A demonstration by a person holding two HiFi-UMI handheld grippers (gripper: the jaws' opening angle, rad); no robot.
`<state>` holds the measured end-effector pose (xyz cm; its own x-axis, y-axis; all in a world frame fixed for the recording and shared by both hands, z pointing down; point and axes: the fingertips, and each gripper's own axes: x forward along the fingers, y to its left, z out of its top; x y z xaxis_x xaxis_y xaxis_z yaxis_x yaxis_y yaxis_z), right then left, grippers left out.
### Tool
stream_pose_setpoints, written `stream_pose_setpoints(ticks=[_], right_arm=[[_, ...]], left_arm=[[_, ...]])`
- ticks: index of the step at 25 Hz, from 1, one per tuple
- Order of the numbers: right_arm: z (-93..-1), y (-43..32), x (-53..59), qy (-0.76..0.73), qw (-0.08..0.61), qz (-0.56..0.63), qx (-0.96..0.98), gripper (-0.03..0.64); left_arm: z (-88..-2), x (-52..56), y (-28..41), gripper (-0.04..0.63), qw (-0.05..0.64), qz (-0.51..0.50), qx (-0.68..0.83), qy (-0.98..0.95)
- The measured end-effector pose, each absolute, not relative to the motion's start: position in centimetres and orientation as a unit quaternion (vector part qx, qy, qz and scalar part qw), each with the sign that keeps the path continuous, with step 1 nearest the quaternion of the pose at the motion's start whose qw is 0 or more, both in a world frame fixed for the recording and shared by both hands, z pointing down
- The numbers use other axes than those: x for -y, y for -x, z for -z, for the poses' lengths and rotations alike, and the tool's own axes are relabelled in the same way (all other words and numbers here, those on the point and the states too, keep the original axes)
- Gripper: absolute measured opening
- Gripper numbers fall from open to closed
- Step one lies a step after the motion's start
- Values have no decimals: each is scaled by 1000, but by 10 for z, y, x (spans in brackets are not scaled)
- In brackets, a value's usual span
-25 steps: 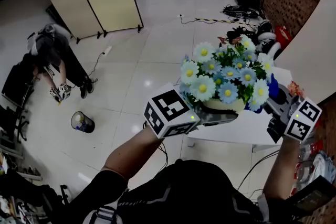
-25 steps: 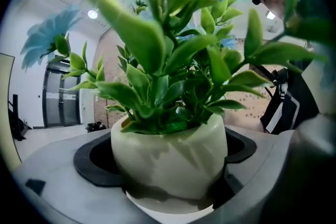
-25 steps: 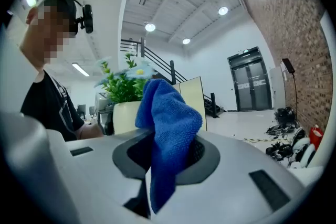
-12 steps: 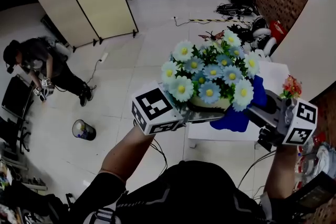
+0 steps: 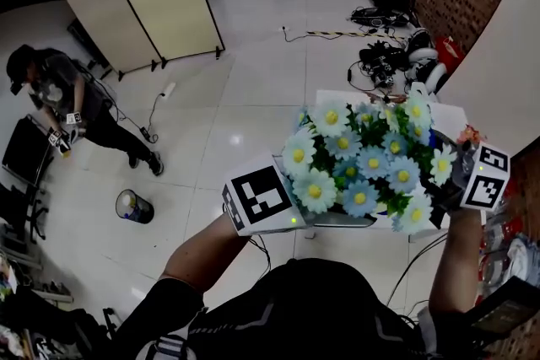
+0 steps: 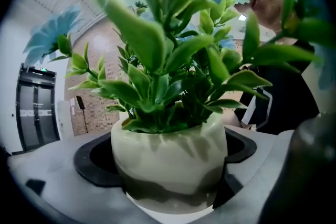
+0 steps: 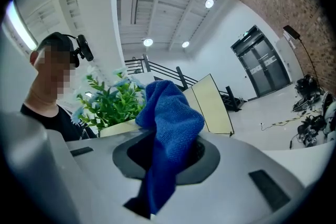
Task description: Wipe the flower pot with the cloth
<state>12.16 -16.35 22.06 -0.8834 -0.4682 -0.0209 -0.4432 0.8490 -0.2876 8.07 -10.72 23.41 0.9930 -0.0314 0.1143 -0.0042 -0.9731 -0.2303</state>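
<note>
The left tongs (image 6: 167, 178) are clamped on the flower pot (image 6: 169, 139), one dark pad on each flank of its pale round wall. The pot stands about upright between them, with its green leaves (image 6: 168, 60) rising straight ahead of these tongs. The right tongs (image 7: 165, 168) pinch the blue cloth (image 7: 170, 113): one bunched end stands up ahead of the jaws and the other end trails down behind them.

From the right tongs, the pot lies ahead and to their left. A strip of its cream rim shows just past the cloth's bunched end, under the foliage. In the head view the right tongs sit close against the right side of the blue and white flowers (image 5: 363, 164), which hide the pot wall from above. I cannot tell whether cloth and pot are touching.

The wipe seems to turn on carrying the bunched end leftward onto the pot's side, below the leaves. The exposed face is the one the left tongs' pads leave bare.
</note>
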Motion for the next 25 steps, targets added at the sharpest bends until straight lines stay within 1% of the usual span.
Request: stream_pose_setpoints(ticks=[3, 8, 11, 14, 19, 23, 25], right_arm=[[-219, -129, 164, 234, 54, 138, -961, 77], [-207, -136, 137, 225, 70, 114, -965, 77], [-201, -126, 112, 197, 81, 104, -972, 77], [-205, -108, 103, 181, 72, 101, -975, 77], [-207, -117, 126, 197, 89, 129, -968, 77], [-203, -120, 144, 206, 82, 134, -966, 76], [-206, -123, 146, 201, 79, 134, -967, 77]], left_arm=[[-239, 105, -89, 568, 117, 57, -5, 991], [-235, 128, -71, 568, 103, 43, -31, 993], [-236, 142, -67, 568, 104, 49, -57, 992], [-235, 140, -68, 568, 106, 43, -54, 992], [-231, 126, -71, 568, 132, 51, -28, 990], [-229, 108, -70, 568, 183, 71, 14, 980], [-235, 102, -71, 568, 199, 82, 33, 976]])
